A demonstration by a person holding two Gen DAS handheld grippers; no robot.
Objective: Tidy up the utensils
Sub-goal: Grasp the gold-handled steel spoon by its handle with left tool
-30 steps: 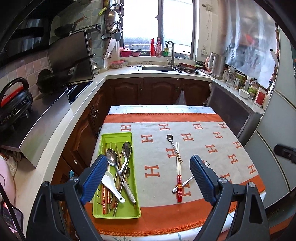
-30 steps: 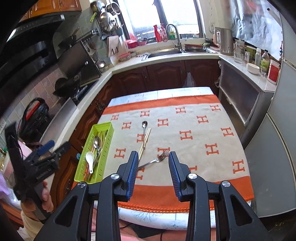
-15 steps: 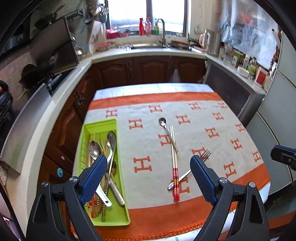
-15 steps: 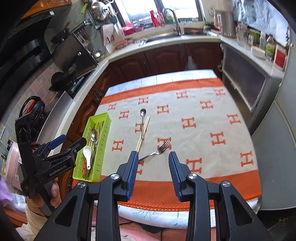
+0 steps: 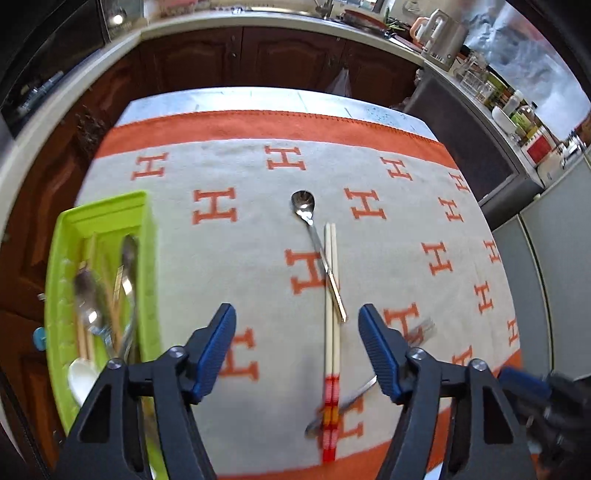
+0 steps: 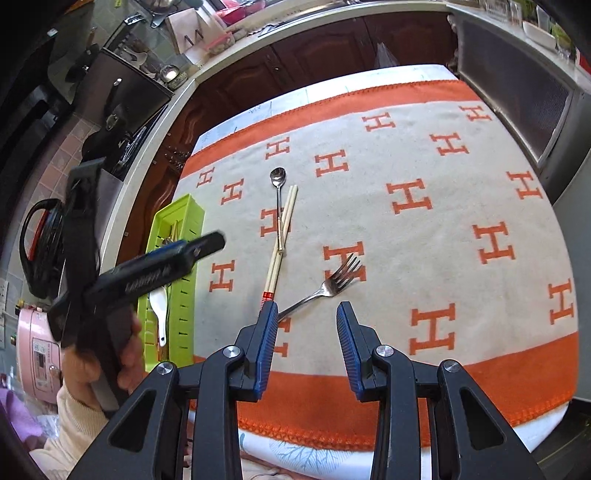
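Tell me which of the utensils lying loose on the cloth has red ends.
The chopsticks. Their near ends carry red and orange bands, while the loose spoon and fork beside them are plain silver metal.

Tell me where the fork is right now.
The fork lies loose on the cloth in the right wrist view, just beyond the right tool, tines up-right; its handle crosses the red ends of the chopsticks.

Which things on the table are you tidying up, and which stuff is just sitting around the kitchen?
For the job:
spoon
chopsticks
fork
green tray

Just lying about:
kettle
pink cooker
bottles and jars on the counter
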